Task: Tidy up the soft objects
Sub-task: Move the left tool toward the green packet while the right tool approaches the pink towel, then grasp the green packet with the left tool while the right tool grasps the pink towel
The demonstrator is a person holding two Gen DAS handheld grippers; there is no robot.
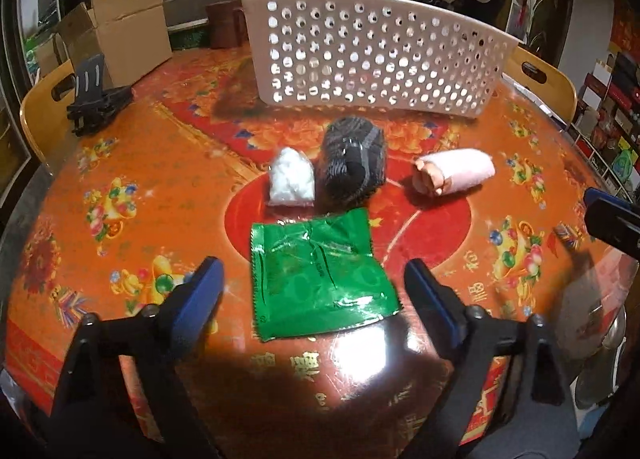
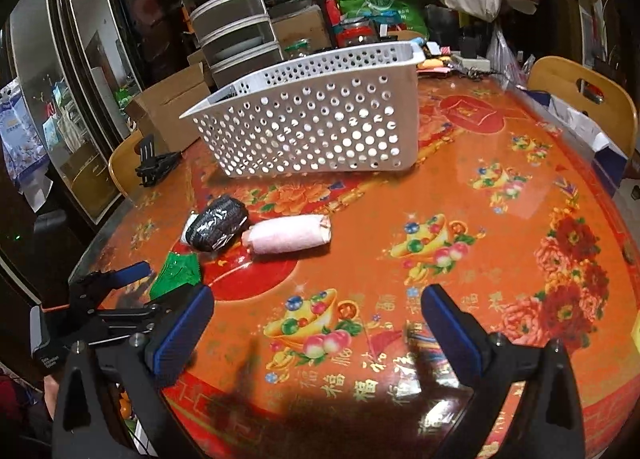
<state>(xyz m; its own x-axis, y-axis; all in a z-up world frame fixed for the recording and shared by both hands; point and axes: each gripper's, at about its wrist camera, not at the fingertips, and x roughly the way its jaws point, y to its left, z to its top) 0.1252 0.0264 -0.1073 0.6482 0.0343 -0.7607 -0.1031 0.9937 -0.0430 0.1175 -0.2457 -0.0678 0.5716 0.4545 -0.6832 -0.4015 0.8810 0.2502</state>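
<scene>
The left gripper (image 1: 314, 279), jaws wide and empty, straddles the green packet (image 1: 320, 275) lying flat on the table (image 1: 120, 163) before the basket (image 1: 372, 55), so closing comes next, while the right gripper (image 2: 316, 319) gapes empty.

Bare tablecloth (image 2: 460, 219) right of basket (image 2: 320, 127)

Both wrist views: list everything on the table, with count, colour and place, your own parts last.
Perforated plastic basket: one, white, far side of table.
Flat foil packet: one, green, nearest, between left tongs' fingers.
Clear bag of white stuff: one, behind packet.
Wrapped dark bundle: one, black, beside bag.
Rolled pink towel: one, right of bundle.
Black clamp: one, left edge.
Left tongs: blue pads, open.
Right tongs: blue pads, open, over bare tablecloth.
</scene>
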